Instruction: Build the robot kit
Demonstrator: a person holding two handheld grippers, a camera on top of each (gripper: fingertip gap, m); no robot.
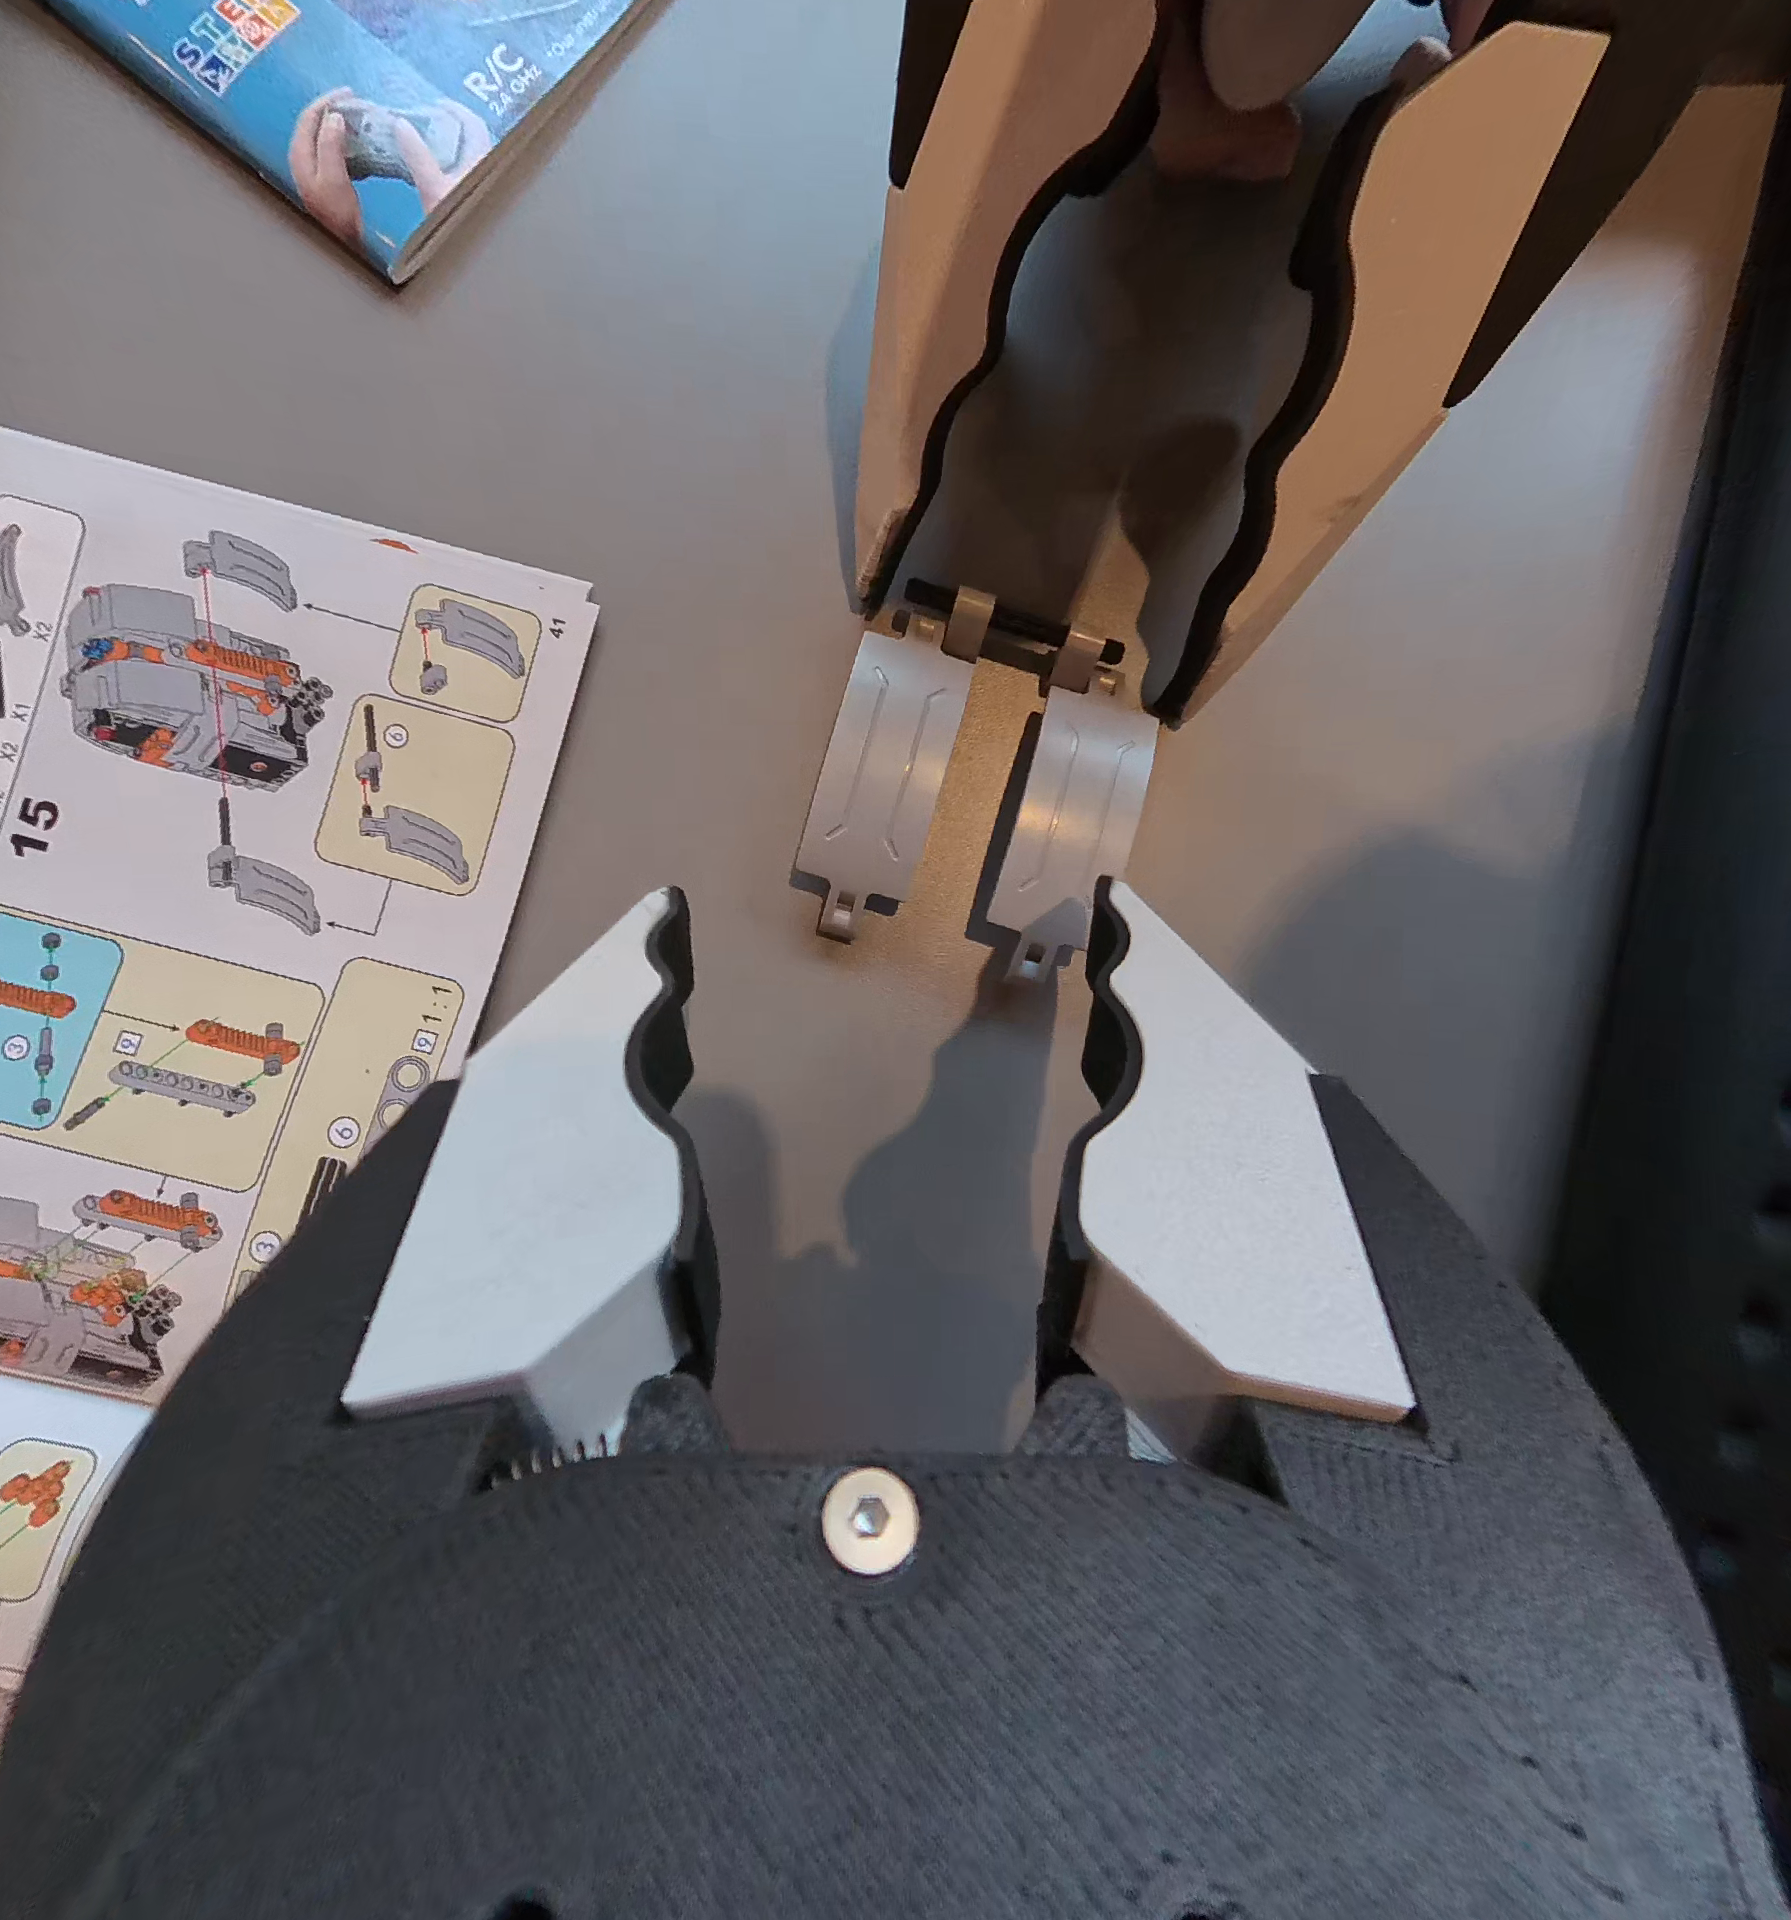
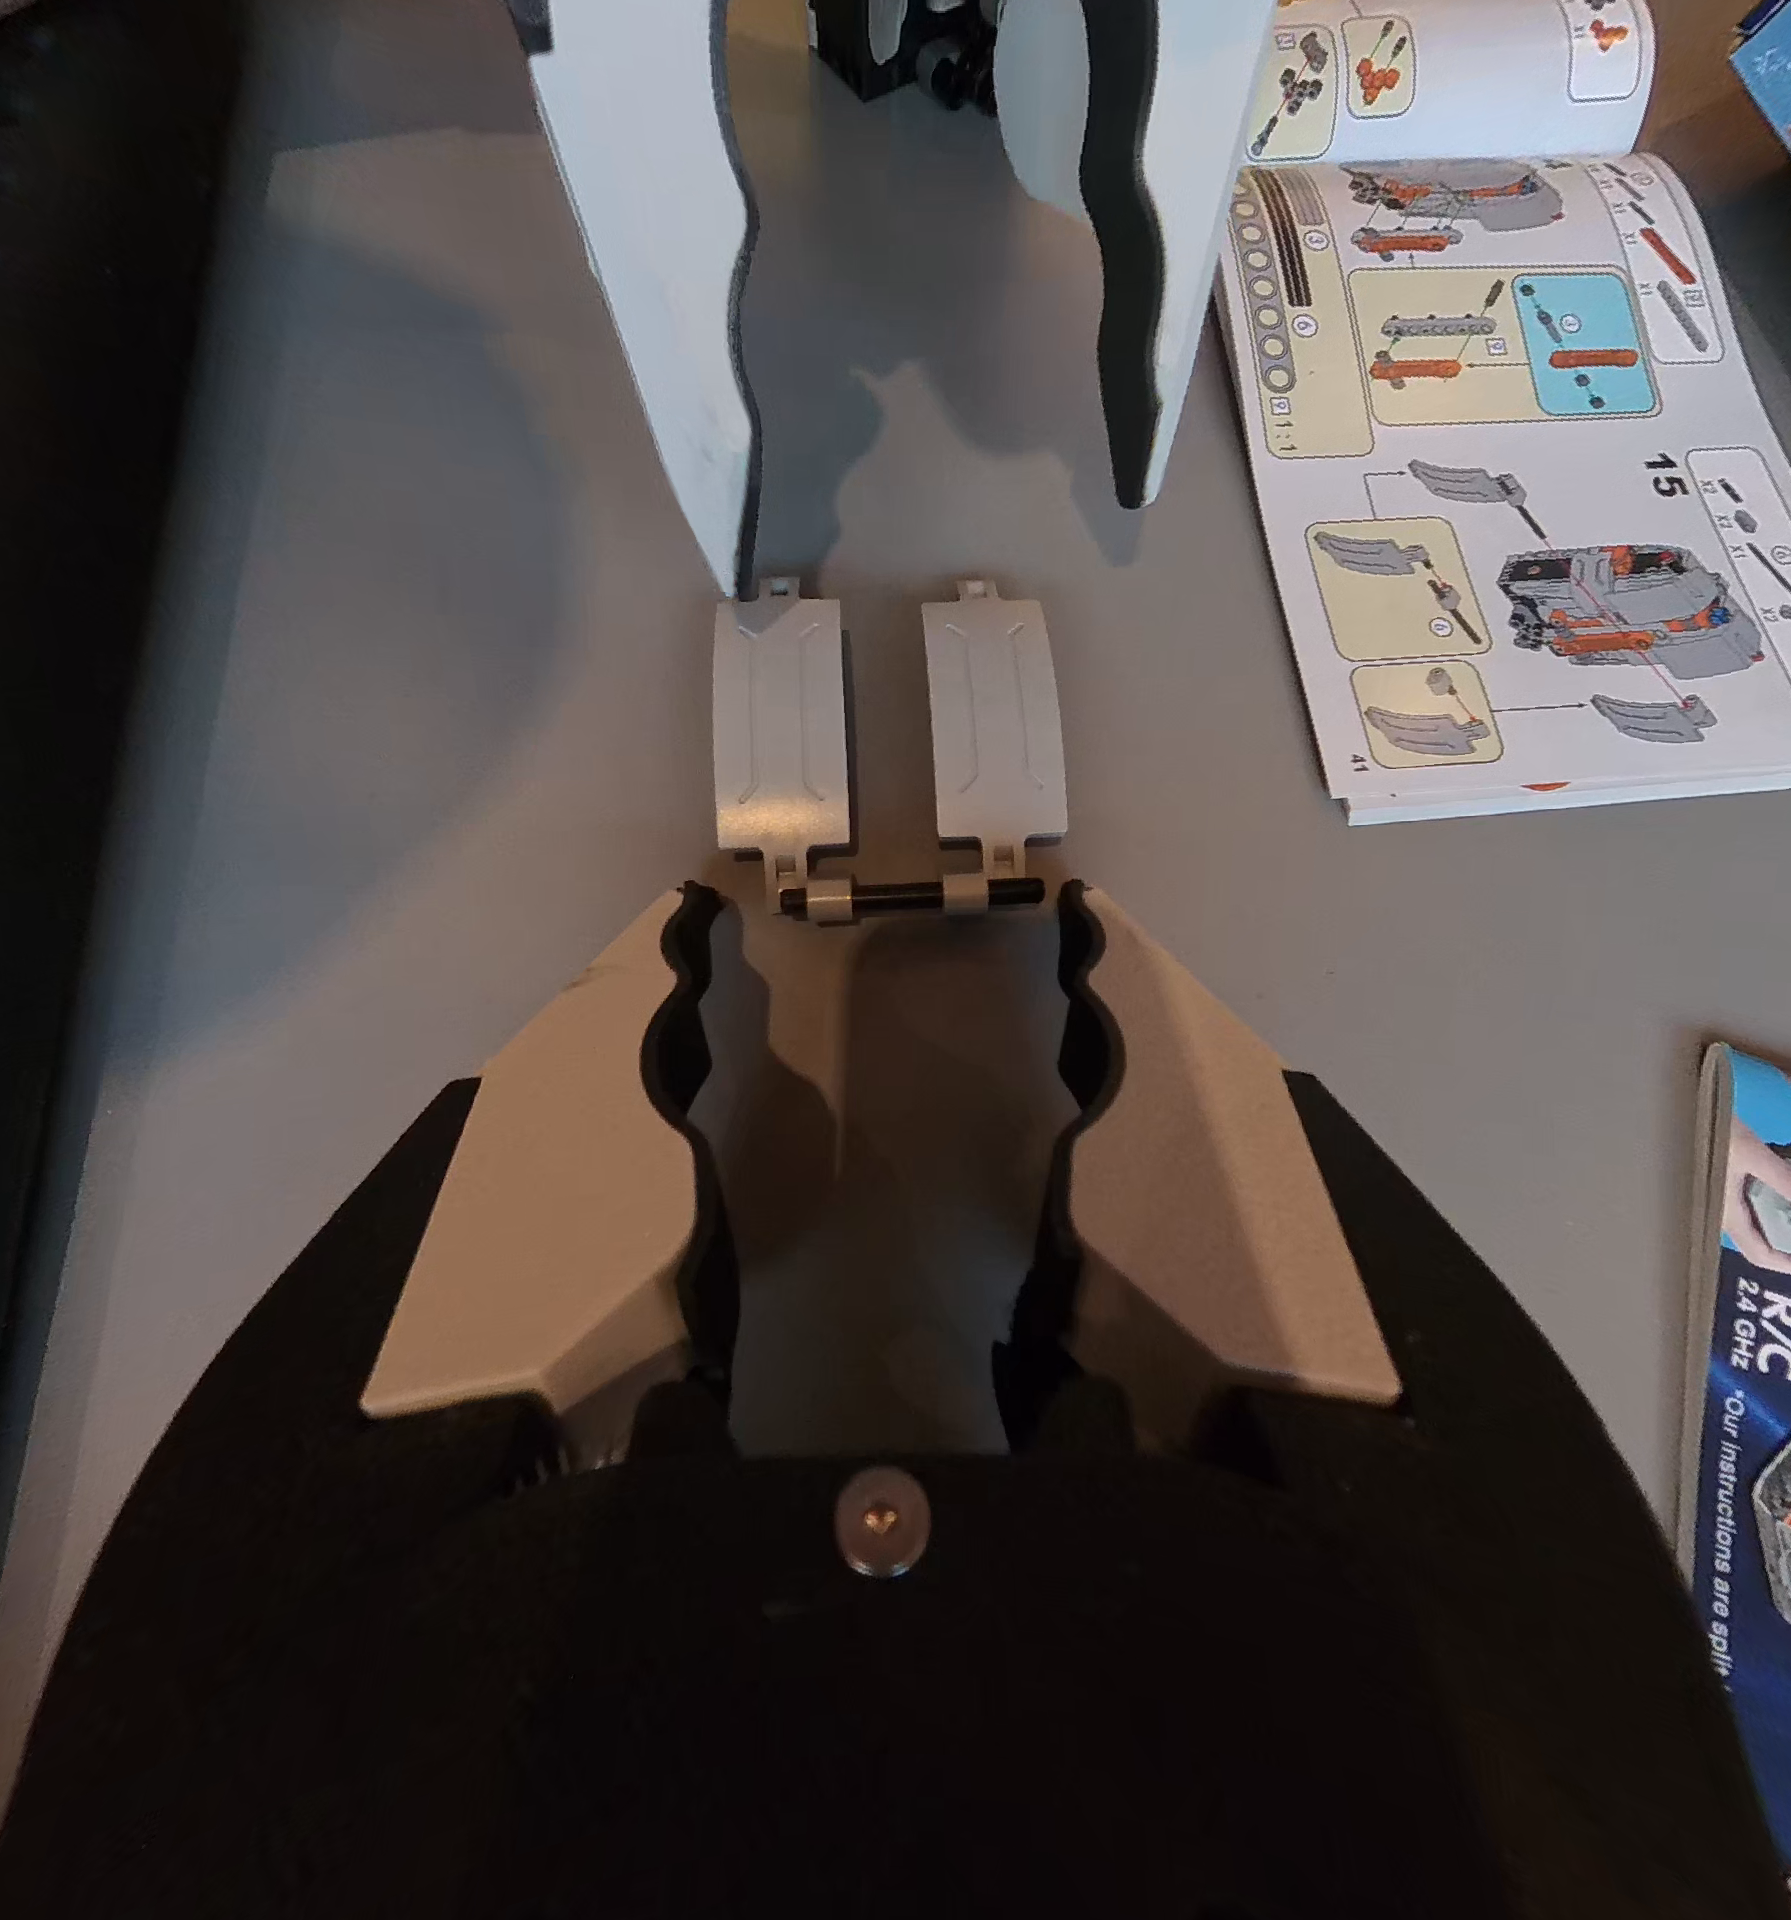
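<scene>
Two grey curved panels, one (image 1: pixel 875 769) beside the other (image 1: pixel 1078 800), hang on one black axle (image 1: pixel 1016 629) with grey connectors and lie flat on the grey table (image 1: pixel 662 416). My left gripper (image 1: pixel 891 904) is open and empty at the panels' free ends, its right fingertip (image 1: pixel 1114 935) next to one panel's tab. My right gripper (image 2: pixel 888 894) is open, its jaws on either side of the axle (image 2: pixel 901 896) with small gaps at both ends. In the right wrist view the panels (image 2: pixel 779 717) (image 2: pixel 995 717) lie between it and the left gripper (image 2: pixel 932 540).
An open instruction booklet (image 1: pixel 247 831) (image 2: pixel 1545 468) lies beside the parts. A blue printed booklet (image 1: pixel 371 104) (image 2: pixel 1784 1403) lies farther off. A dark perforated strip (image 1: pixel 1753 1039) (image 2: pixel 39 623) borders the table on the other side. A black part (image 2: pixel 891 52) sits behind the left gripper. One gripper's finger ends stand about 6 centimetres off the other's.
</scene>
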